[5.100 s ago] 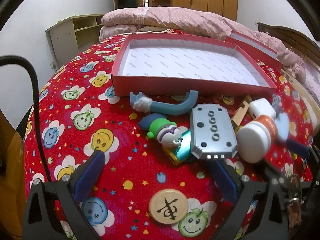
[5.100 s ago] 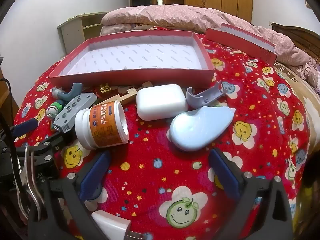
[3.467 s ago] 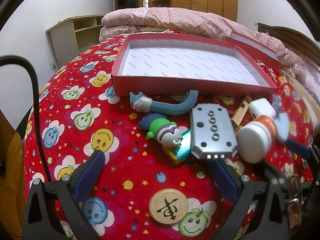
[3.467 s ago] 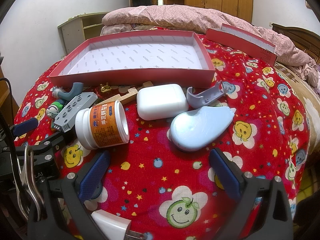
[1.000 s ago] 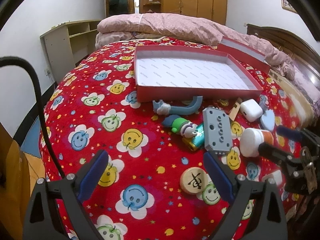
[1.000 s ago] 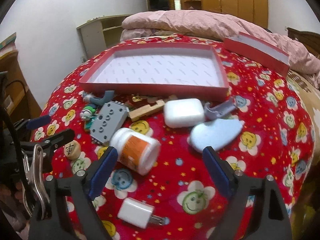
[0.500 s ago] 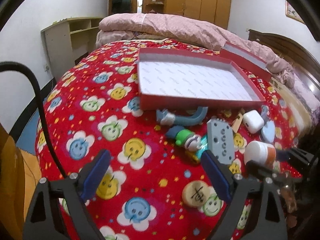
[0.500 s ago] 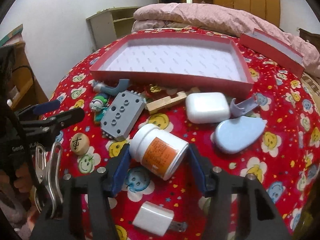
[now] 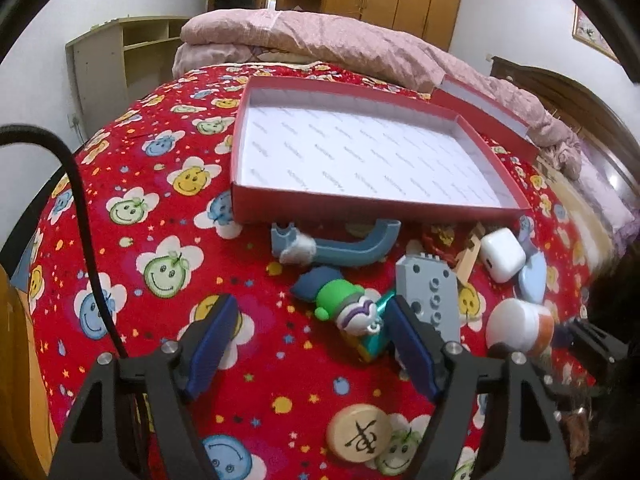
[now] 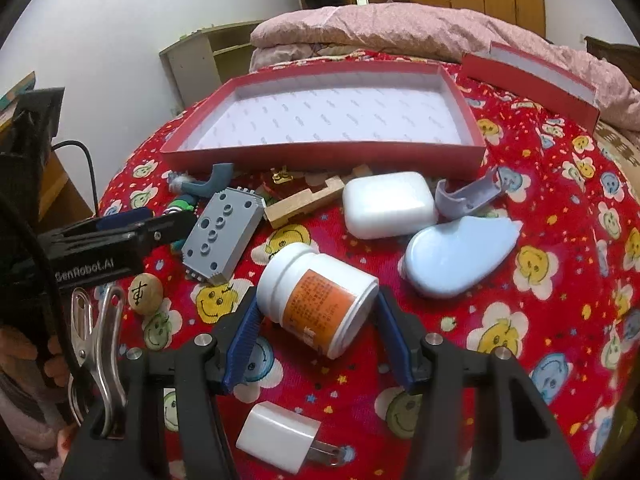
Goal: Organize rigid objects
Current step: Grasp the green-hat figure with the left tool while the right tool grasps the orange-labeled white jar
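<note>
An open red box (image 9: 360,212) (image 10: 320,156) with a white floor lies on the red smiley-print bedspread. In front of it is a scatter of small objects. My right gripper (image 10: 318,332) is shut on a white jar with an orange label (image 10: 316,300) (image 9: 518,324), one pad at its lid end and one at its base. My left gripper (image 9: 310,344) is open and its jaws are closing. A green-hatted toy figure (image 9: 344,304) lies just ahead, near the right finger, and no pad touches it. A grey studded brick (image 9: 430,300) (image 10: 222,236) lies beside the figure.
A round wooden chess piece (image 9: 358,436) (image 10: 145,294) lies close below my left gripper. Also around are a blue curved piece (image 9: 348,250), a white case (image 10: 388,210), a pale blue shell (image 10: 456,256), a wooden block (image 10: 304,200), a white charger plug (image 10: 280,436) and the box lid (image 10: 532,76).
My right gripper's jaws have narrowed from wide open onto the white jar. My left gripper has moved in toward the toy figure and its jaws have narrowed.
</note>
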Demonstrator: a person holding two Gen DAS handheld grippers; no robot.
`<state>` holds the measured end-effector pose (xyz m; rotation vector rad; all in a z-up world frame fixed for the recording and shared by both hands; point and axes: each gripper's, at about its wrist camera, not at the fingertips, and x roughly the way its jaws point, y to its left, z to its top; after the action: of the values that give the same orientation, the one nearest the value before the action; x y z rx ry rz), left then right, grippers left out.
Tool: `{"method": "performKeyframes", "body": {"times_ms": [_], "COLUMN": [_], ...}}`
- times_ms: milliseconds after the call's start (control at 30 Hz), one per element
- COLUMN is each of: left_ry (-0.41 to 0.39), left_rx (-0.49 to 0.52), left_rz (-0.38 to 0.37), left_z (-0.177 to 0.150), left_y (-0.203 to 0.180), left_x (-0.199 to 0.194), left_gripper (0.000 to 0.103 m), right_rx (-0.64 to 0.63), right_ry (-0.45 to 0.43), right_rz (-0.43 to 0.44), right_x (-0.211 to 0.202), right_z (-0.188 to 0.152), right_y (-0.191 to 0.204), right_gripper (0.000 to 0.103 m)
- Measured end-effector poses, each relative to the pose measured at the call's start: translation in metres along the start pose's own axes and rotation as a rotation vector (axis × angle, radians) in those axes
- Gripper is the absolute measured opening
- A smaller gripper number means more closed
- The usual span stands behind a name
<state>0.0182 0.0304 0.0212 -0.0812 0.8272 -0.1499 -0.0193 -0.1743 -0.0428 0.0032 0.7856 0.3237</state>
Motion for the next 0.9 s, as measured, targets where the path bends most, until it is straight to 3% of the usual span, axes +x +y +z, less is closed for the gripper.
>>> {"method": "performKeyframes", "body": {"times_ms": [100,167,267,567,900], "left_ry": [-0.007,-0.006,0.003,0.000,-0.074], "left_rx": [-0.012,-0.022,-0.016,-0.034,-0.038], "left_rz": [-0.008,-0.026,-0.004,-0.029,-0.062], "left_z": [0.002,0.003,0.003,-0.004,0.001], "left_y": [0.000,0.002,0.003,0.009,0.007], "left_x": [0.001,0.000,0.001,-0.016,-0.055], "left_gripper": [0.066,0.049,0.032,0.030,0.030], "right_rx": [-0.013,-0.014,-0.013,-0.007,-0.006], "right_ry": [-0.002,-0.004,-0.005,-0.005,-0.037], "right_rz": [-0.009,-0.009,-0.008,-0.005,-0.010], "right_x": [0.001,0.000,0.000,-0.001,-0.017], "right_z": [-0.001,-0.001,-0.001,-0.001,0.003], "right_y": [0.002,0.002,0.001,0.001,0.003], "right_gripper": [0.058,0.058,0.058,0.057,0.057]}}
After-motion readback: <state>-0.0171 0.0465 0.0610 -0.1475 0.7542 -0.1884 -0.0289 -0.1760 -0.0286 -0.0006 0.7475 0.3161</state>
